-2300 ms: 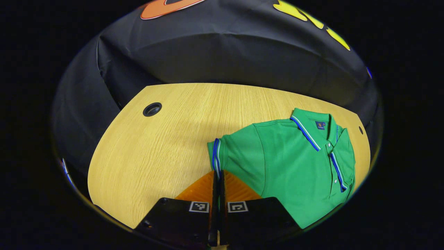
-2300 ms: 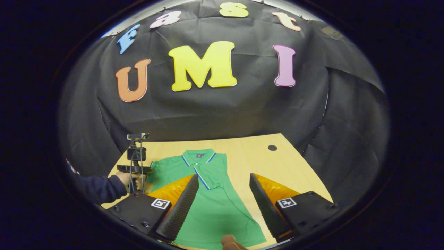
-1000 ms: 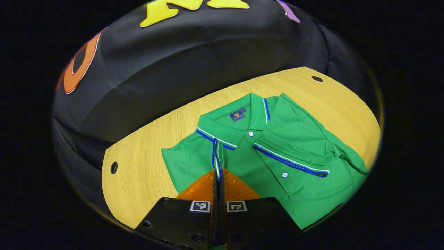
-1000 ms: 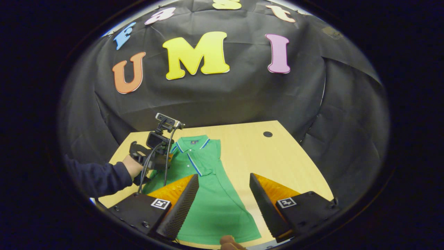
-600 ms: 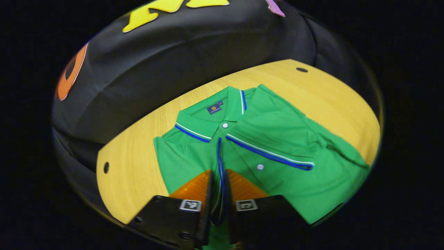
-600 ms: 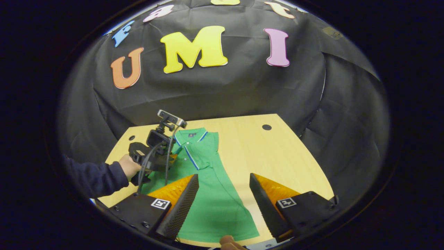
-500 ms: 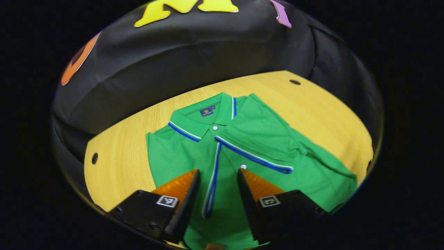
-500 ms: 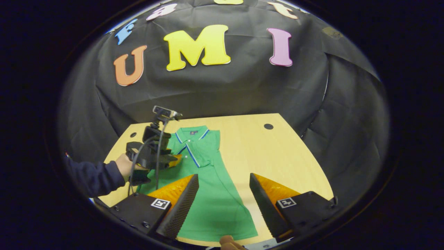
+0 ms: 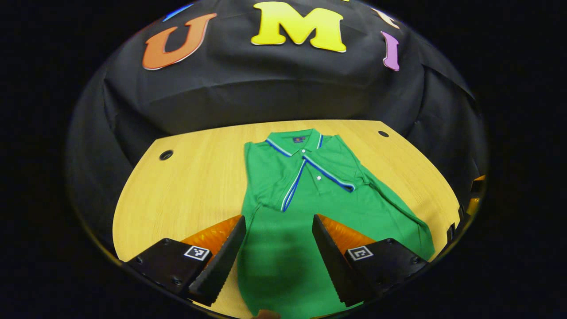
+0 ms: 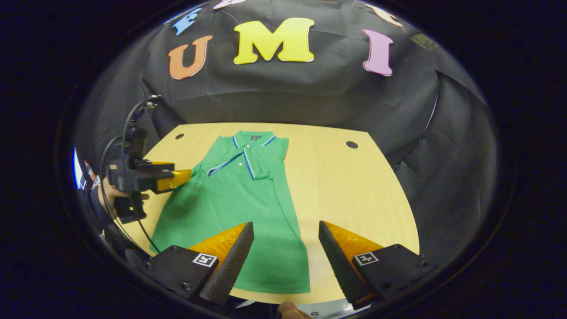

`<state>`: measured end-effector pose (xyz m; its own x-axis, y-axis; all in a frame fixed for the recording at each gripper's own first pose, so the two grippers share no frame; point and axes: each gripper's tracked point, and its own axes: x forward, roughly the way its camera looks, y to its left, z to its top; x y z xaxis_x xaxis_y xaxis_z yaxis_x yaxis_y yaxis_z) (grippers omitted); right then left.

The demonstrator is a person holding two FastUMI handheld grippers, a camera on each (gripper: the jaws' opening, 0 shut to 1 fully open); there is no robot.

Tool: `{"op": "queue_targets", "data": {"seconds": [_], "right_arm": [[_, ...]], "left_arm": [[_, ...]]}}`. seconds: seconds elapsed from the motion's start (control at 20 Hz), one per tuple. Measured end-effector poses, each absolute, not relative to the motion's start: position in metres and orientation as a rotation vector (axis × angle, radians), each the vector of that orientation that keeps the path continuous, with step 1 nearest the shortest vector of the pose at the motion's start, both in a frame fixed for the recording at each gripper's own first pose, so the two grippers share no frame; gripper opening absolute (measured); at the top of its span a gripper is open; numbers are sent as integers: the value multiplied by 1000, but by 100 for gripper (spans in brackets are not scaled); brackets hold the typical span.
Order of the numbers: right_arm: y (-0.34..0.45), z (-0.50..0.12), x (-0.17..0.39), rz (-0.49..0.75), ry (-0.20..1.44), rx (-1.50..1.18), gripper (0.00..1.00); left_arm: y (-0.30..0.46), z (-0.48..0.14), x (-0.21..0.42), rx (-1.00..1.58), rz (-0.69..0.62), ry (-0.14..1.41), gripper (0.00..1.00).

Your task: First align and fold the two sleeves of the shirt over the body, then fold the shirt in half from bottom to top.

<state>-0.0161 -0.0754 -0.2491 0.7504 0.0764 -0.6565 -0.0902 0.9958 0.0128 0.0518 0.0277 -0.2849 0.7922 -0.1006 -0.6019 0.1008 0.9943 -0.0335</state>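
A green polo shirt (image 9: 310,199) with blue-and-white trim lies flat on the wooden table (image 9: 190,177), collar (image 9: 294,138) at the far end. Both short sleeves lie folded inward over the chest, and their striped cuffs (image 9: 292,186) meet below the collar. My left gripper (image 9: 277,252) hangs open above the shirt's lower body with nothing between its fingers. In the right gripper view the shirt (image 10: 239,199) stretches toward me. There my right gripper (image 10: 285,257) is open over the hem's right corner. The left gripper (image 10: 177,176), held by a hand (image 10: 106,195), hovers at the shirt's left edge.
The table has a round cable hole at each far corner (image 9: 166,154) (image 9: 383,133). Bare wood (image 10: 354,199) lies to the right of the shirt. Black cloth walls stand close behind and beside the table. A cable (image 10: 133,115) loops up from the left gripper.
The left gripper carried the left sleeve over the chest, opened and let it go, then drew back toward the hem. The right gripper stayed open and its view shifted slightly.
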Motion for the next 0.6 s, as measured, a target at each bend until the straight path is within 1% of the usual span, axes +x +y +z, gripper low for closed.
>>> {"op": "queue_targets", "data": {"seconds": [0.05, 0.1, 0.15, 0.2, 0.25, 0.35, 0.4, 0.45, 0.5, 0.55, 0.6], "right_arm": [[-79, -257, -22, 98, 732, -26, 93], [-83, -266, -28, 102, 752, -32, 96], [-87, -275, -35, 103, 777, -33, 96], [-90, -285, -40, 108, 804, -31, 93], [-90, -293, -45, 113, 827, -25, 93], [-94, -312, -54, 116, 876, -2, 93], [-96, -322, -57, 111, 904, 11, 93], [-98, -330, -59, 104, 937, 18, 93], [-101, -338, -60, 93, 962, 20, 93], [-100, -345, -65, 101, 988, 33, 96], [-99, -352, -68, 101, 1012, 43, 93]], "left_arm": [[36, -286, 34, -13, -89, 659, 97], [43, -289, 15, -25, -70, 676, 97], [50, -293, -4, -39, -50, 702, 97], [56, -306, -22, -58, -37, 728, 100], [56, -310, -36, -76, -26, 753, 97], [63, -327, -71, -96, 1, 811, 97], [62, -337, -84, -100, 8, 845, 100], [62, -345, -97, -95, 9, 874, 100], [62, -352, -105, -89, 12, 898, 97], [61, -357, -113, -81, 17, 922, 97], [61, -361, -119, -79, 24, 947, 97]]}}
